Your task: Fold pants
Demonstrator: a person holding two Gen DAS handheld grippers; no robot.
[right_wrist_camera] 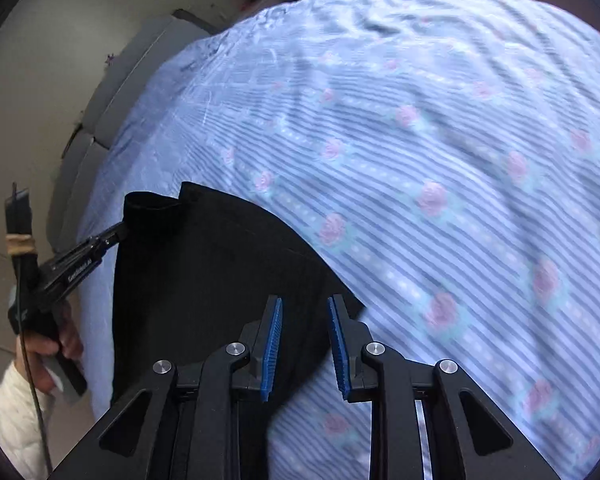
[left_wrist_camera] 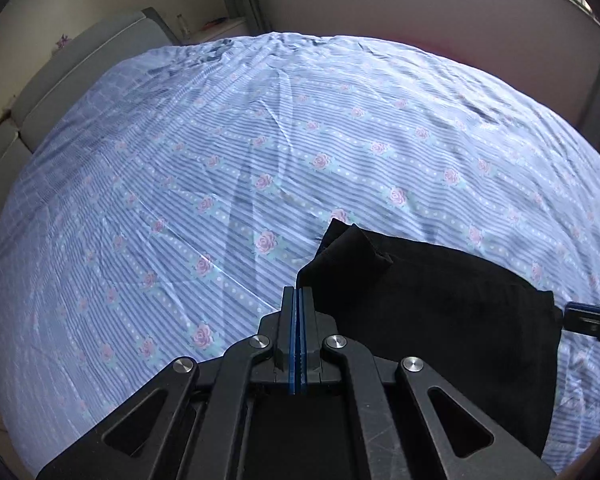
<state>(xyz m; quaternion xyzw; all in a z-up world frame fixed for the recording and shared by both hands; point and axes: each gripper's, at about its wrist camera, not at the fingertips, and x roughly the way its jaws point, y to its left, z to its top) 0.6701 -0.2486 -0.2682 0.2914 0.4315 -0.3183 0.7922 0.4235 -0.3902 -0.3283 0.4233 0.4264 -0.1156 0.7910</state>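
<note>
Black pants [left_wrist_camera: 440, 304] lie folded near the front edge of the bed; they also show in the right wrist view [right_wrist_camera: 220, 264]. My left gripper [left_wrist_camera: 299, 292] is shut, its blue pads pressed together at the pants' left corner; in the right wrist view [right_wrist_camera: 120, 232] its tip touches that corner, and I cannot tell whether cloth is pinched. My right gripper [right_wrist_camera: 304, 304] is open and empty, its blue pads [right_wrist_camera: 274, 336] hovering over the pants' right edge. It shows at the right edge of the left wrist view [left_wrist_camera: 572, 314].
The bed carries a blue striped sheet with pink roses [left_wrist_camera: 300, 140], wrinkled in the middle. A grey headboard [left_wrist_camera: 80, 68] stands at the far left. A hand in a white sleeve [right_wrist_camera: 40, 356] holds the left gripper beside the bed edge.
</note>
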